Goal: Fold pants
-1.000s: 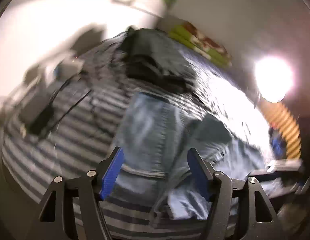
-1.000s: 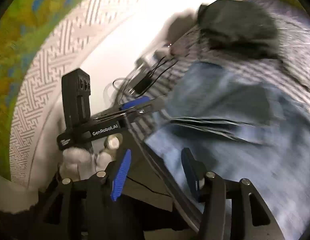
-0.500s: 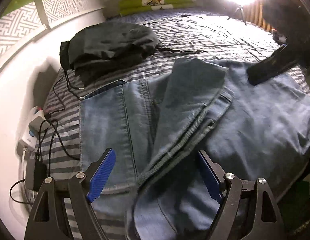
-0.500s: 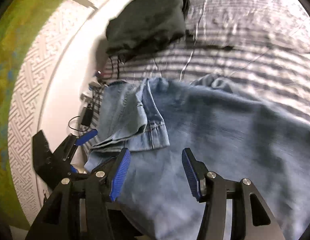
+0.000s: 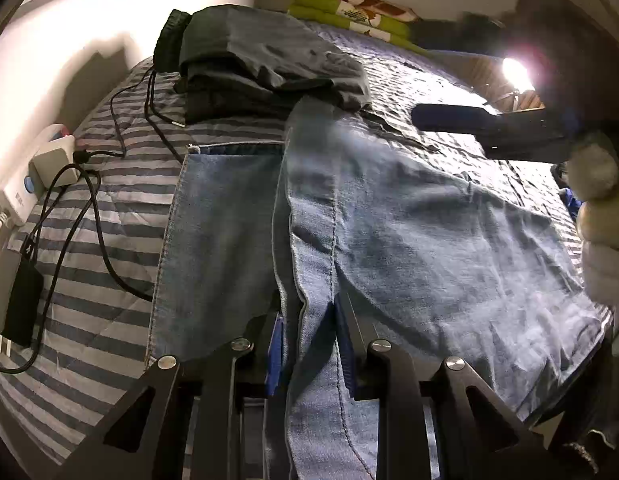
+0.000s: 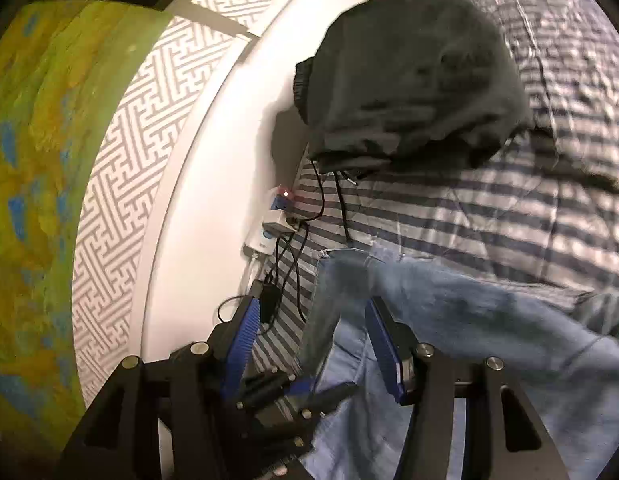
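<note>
Striped bedding carries the blue jeans spread across its middle, dark folded clothes at 12 o'clock. The left gripper, at 6 o'clock, has just closed, jaws clamped on a denim fold. The right gripper stands apart, denim between its pads.

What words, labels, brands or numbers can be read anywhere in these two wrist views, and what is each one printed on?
Nothing legible in either view.
Power strip: a small grey marking on its white casing, too small to read; in the right wrist view it is blurred as well.
Wall panel: a grey and white maze pattern only, no lettering.
</note>
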`<state>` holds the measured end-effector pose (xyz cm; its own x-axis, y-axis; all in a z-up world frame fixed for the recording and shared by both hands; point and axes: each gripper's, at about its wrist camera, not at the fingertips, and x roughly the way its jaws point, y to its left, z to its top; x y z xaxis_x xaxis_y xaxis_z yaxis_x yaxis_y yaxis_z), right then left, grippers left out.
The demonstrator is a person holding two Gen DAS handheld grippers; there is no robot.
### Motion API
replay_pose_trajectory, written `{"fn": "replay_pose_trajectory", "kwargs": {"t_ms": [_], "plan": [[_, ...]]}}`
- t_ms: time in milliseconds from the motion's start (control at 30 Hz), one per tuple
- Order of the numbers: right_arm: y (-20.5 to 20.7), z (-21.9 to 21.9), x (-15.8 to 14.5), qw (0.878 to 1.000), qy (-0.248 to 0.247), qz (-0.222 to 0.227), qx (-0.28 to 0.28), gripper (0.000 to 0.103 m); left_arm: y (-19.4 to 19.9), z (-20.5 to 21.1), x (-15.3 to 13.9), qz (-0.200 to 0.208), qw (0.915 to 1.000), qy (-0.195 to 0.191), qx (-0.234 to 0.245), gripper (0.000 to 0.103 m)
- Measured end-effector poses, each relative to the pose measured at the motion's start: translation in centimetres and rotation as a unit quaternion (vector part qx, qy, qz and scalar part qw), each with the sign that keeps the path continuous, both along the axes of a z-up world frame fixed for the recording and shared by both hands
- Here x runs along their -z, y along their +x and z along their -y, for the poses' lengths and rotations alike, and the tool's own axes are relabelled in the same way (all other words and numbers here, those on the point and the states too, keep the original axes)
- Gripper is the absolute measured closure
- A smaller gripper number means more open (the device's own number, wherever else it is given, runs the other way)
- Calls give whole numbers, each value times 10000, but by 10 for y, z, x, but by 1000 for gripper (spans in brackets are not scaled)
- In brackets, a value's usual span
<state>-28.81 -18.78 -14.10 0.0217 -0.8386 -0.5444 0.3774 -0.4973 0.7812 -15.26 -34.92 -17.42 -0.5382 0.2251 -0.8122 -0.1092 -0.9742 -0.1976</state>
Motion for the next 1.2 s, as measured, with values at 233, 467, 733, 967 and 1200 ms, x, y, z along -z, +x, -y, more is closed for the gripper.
{"fn": "replay_pose_trajectory", "kwargs": {"t_ms": [233, 467, 733, 967, 1200], "plan": [[34, -93, 1, 9927, 1080, -508, 142, 51, 2, 3, -3, -9, 9996, 258, -80, 91], [114, -213, 2, 9627, 2352, -1242, 494, 51, 21, 5, -9, 222, 9990, 273, -283, 26], [186, -318, 21, 9363, 3048, -1136, 1326, 51, 51, -5, 4, 476, 9957, -182, -773, 79], [199, -339, 39, 9516, 2803, -742, 1021, 52, 49, 5, 0, 728, 9823, -1089, -1335, 77], [211, -386, 26, 9600, 2288, -785, 1409, 53, 77, -38, -58, 37, 9901, -929, -1050, 61]]}}
